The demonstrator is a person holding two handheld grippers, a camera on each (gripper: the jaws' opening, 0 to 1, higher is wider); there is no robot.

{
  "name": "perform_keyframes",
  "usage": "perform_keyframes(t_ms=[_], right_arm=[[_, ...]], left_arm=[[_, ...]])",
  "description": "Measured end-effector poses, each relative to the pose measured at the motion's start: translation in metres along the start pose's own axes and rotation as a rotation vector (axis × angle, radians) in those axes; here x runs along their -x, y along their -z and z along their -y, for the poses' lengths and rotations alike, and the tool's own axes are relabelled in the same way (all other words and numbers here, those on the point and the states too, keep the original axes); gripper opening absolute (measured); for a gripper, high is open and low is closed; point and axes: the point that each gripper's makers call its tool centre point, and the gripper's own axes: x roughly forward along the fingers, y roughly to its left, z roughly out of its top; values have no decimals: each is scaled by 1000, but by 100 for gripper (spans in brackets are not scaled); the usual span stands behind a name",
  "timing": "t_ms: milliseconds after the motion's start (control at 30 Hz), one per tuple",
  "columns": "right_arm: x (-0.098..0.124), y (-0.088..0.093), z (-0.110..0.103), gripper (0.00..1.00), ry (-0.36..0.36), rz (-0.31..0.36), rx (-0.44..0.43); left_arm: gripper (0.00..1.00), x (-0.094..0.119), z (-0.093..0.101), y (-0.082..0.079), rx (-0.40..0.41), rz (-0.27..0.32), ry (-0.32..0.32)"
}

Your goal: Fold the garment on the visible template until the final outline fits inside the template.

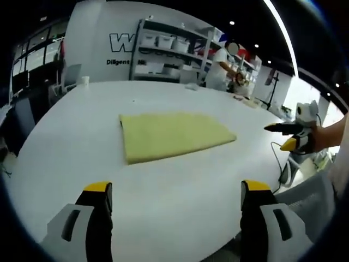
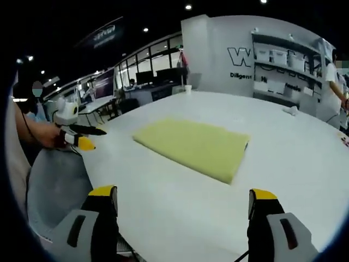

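Smooth white table (image 1: 163,207); flat rectangular yellow cloth (image 1: 172,135).

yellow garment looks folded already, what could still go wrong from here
1. The yellow garment lies folded flat on the white table, but no template outline can be made out under it, so whether the fit is right is hard to judge.
2. Both the left gripper and right gripper are open and well back from the cloth; reaching in again could drag a layer and undo the fold.
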Motion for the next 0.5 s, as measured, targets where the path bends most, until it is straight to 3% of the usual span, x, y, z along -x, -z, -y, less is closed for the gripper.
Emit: perform_keyframes(t_ms=[233,500], right_arm=[[4,1,-9,99,1,15,-10],[7,6,-14,99,2,8,-22]], left_arm=[[99,4,-10,-4,64,37,-15],[99,3,-4,-6,34,51,1]])
